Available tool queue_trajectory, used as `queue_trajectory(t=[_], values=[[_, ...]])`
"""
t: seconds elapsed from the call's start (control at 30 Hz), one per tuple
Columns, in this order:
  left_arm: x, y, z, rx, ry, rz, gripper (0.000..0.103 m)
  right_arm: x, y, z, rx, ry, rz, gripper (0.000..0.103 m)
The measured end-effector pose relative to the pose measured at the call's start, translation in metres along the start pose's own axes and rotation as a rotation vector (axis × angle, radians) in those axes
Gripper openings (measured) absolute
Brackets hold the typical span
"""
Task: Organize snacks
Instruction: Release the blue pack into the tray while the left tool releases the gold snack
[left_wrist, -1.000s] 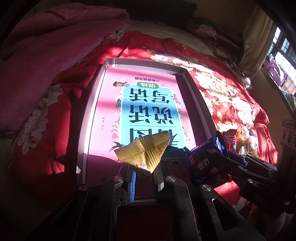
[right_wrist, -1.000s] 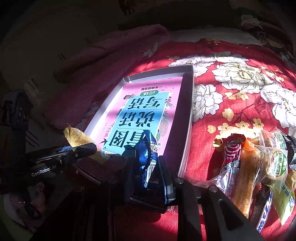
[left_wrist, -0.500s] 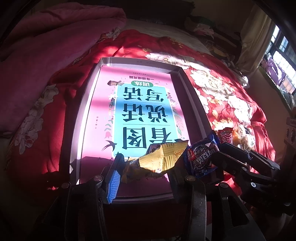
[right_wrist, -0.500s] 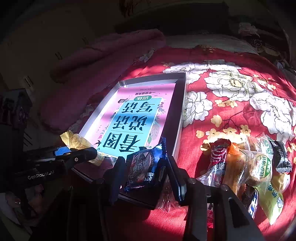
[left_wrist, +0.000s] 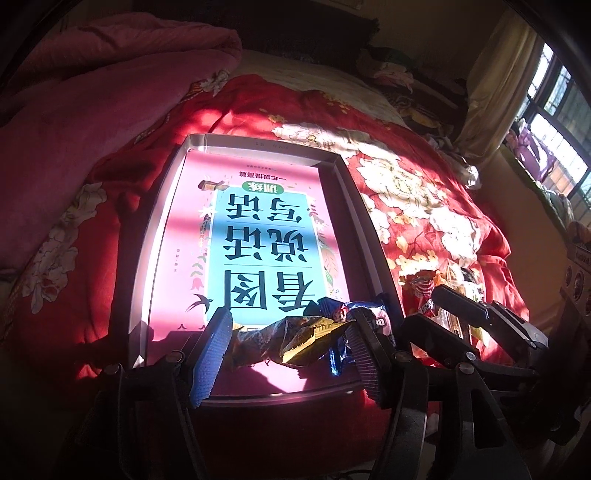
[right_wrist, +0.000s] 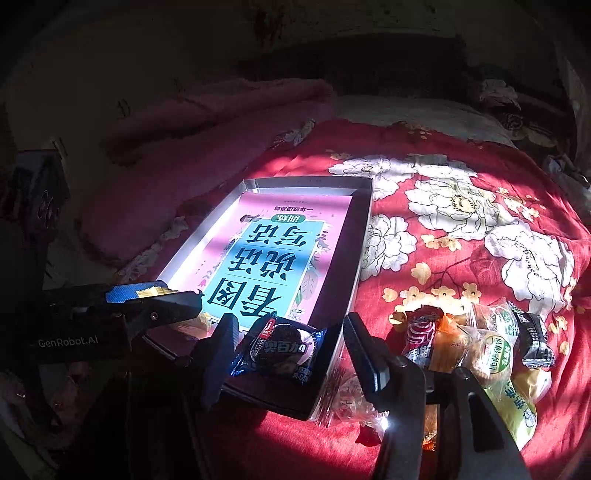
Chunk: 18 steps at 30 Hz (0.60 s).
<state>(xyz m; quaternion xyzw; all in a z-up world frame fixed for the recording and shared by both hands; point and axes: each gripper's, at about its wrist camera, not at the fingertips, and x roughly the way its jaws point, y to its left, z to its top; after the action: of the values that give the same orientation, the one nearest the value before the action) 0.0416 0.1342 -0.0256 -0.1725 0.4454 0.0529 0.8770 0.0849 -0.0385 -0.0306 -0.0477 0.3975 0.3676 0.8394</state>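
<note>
Snacks dropped in tray (left_wrist: 347, 192) near edge: yellow packet (left_wrist: 295, 341) between left gripper (left_wrist: 288, 350) jaws, blue cookie pack (right_wrist: 282, 349) between right gripper (right_wrist: 288, 354) jaws. Both just opened wide, pads off, to leave them. More snacks (right_wrist: 480, 350) waiting on red blanket (right_wrist: 461, 229).

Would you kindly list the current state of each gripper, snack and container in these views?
left gripper: open, jaws just widened, yellow packet loose between them.
right gripper: open, jaws just widened, blue packet loose between them.
yellow snack packet: crumpled, lying in the tray.
blue cookie packet: lying flat at the tray's near corner.
tray: on the bedspread, lined with a printed pink sheet.
snack pile: outside the tray.
</note>
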Motion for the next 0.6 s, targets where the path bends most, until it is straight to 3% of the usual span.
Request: queue_trajectory(t=[0.6], values=[[-0.021,-0.018,0.003,0.027,-0.047,-0.009,0.074,-0.043,-0.018,0.005,0.039,-0.13,-0.044,0.07]])
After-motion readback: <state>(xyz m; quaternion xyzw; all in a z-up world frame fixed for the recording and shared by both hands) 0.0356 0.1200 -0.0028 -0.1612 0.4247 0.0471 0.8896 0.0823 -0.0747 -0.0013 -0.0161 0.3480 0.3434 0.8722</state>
